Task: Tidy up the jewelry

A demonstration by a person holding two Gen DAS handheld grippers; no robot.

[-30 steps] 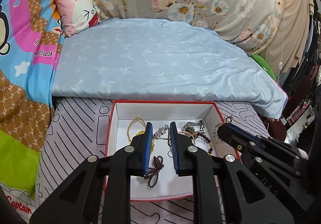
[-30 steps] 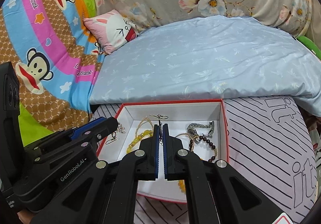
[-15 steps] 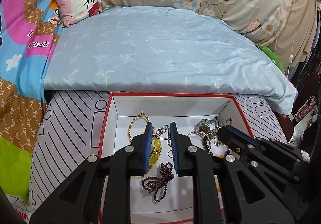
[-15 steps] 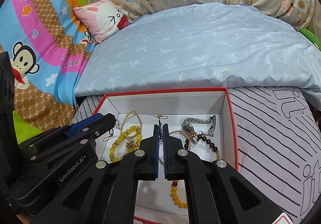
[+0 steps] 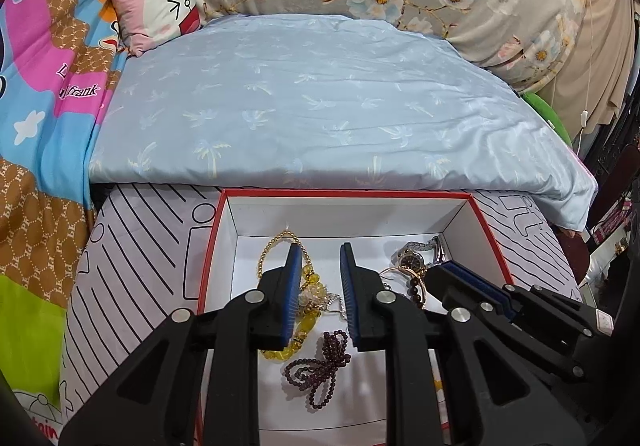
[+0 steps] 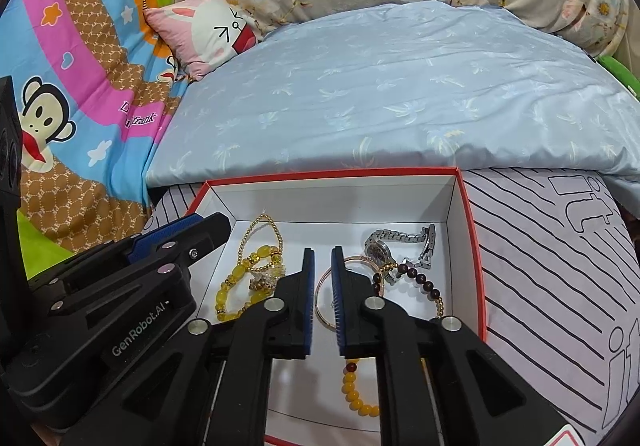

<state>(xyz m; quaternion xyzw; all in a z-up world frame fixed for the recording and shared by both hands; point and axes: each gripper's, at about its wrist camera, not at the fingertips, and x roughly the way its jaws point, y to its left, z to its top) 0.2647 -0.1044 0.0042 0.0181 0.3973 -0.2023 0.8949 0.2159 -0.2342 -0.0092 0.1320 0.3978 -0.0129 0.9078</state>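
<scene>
"GenRobot.AI" on left gripper (image 6: 188,246); both it and right gripper (image 6: 322,258) opening, grasping nothing. Red-rimmed box (image 6: 474,246) on striped bedsheet (image 6: 560,286).

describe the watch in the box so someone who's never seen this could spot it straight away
On the striped sheet in front of the pale blue quilt sits a red-rimmed white box. In its far right corner lies the watch. It is the only silver metal piece there, with a dark round dial and link strap; everything around it is beads or a plain ring.
</scene>
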